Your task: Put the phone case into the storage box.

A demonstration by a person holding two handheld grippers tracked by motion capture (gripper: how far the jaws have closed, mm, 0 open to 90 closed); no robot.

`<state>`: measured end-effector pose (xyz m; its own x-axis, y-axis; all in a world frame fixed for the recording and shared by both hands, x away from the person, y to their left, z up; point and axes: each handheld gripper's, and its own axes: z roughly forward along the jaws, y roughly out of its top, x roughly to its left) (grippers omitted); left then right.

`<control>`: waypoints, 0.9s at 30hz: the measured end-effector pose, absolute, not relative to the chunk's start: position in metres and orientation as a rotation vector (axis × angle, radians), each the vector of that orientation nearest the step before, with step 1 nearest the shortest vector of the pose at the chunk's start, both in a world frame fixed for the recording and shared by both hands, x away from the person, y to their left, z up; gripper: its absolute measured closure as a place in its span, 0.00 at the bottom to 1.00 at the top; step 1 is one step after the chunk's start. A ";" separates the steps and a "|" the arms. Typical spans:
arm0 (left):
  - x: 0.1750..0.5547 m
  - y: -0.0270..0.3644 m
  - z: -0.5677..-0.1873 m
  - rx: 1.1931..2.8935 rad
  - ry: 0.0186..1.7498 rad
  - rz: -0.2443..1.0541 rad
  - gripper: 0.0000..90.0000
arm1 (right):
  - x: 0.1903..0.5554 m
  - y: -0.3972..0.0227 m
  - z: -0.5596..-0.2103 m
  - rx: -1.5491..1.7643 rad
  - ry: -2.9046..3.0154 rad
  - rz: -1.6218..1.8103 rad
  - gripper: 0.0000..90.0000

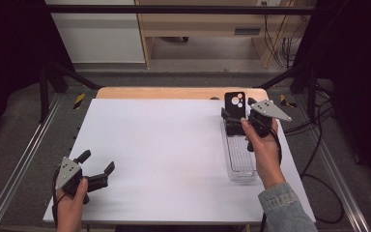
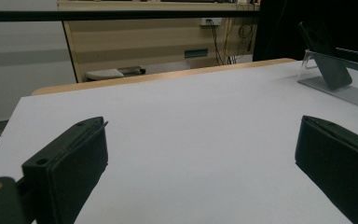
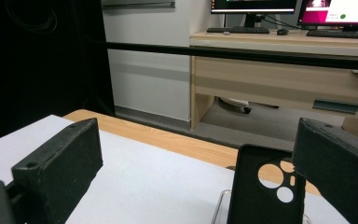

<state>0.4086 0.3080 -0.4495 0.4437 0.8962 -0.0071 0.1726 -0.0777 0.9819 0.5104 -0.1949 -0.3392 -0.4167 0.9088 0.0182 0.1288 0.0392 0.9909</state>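
My right gripper (image 1: pixel 236 117), fingers spread, hovers just before the phone case (image 1: pixel 235 104) standing upright in the clear rack (image 1: pixel 240 159) (far right of bench); my left gripper (image 1: pixel 96 169) waits released, well apart.

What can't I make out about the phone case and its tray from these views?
- Phone case: bottom cut off by the frame edge in the right gripper view.
- Clear tray: near-end contents too faint in the high view; the hand covers its right side.
- Right tongs: contact with the case unclear.
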 end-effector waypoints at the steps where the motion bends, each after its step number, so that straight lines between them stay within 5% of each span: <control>1: 0.408 0.308 -0.449 1.551 0.972 0.793 0.03 | 0.510 -0.196 -0.339 1.069 1.629 1.447 0.02; 27: 0.394 0.327 -0.446 1.524 0.950 0.775 0.03 | 0.483 -0.246 -0.324 1.041 1.540 1.433 0.02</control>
